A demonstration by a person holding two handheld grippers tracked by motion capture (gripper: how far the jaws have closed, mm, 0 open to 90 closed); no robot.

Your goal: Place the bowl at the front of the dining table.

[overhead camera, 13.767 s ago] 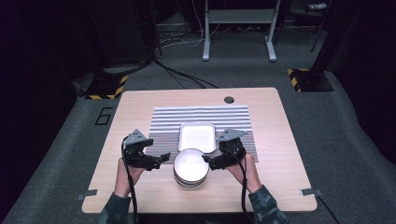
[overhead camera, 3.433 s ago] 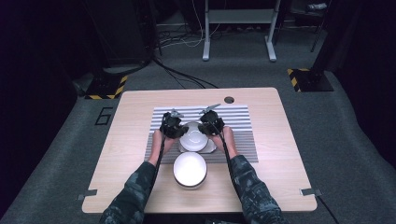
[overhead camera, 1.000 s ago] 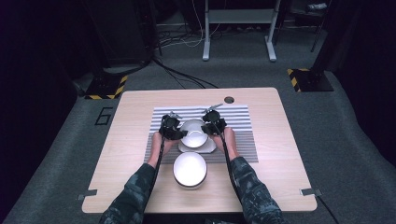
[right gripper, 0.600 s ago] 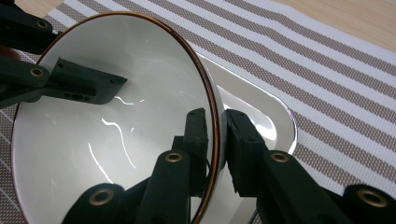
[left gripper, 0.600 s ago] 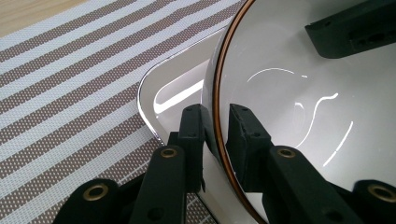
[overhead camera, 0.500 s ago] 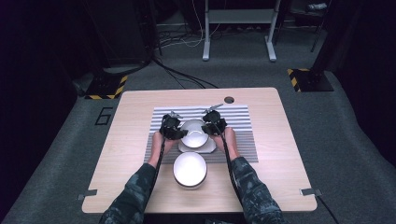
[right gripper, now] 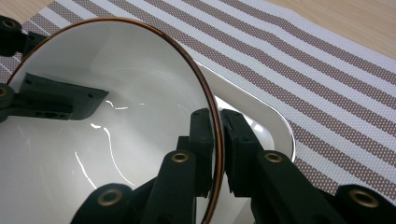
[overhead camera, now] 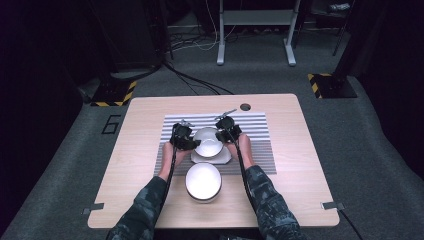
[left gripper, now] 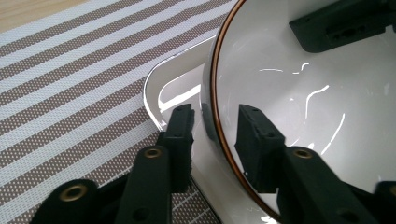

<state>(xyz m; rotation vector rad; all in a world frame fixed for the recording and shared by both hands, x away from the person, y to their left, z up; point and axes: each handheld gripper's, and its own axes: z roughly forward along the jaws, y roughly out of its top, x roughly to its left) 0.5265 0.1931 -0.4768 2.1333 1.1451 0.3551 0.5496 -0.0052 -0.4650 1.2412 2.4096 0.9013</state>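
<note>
From the high view, we have the white bowl (overhead camera: 208, 142) sitting on a white square plate (overhead camera: 223, 159) on the striped placemat (overhead camera: 260, 135), with the left gripper (overhead camera: 188, 143) at its left rim, the right gripper (overhead camera: 225, 136) at its right rim, and a second bowl (overhead camera: 203, 181) nearer us. In the left gripper view, our jaws have just been opening; they straddle the brown-edged rim (left gripper: 215, 93) with gaps, so that side is released. In the right gripper view, our jaws are clenched on the rim (right gripper: 212, 112). We judge the bowl glazed, stiff, slippery and breakable, best pinched at its rim.
</note>
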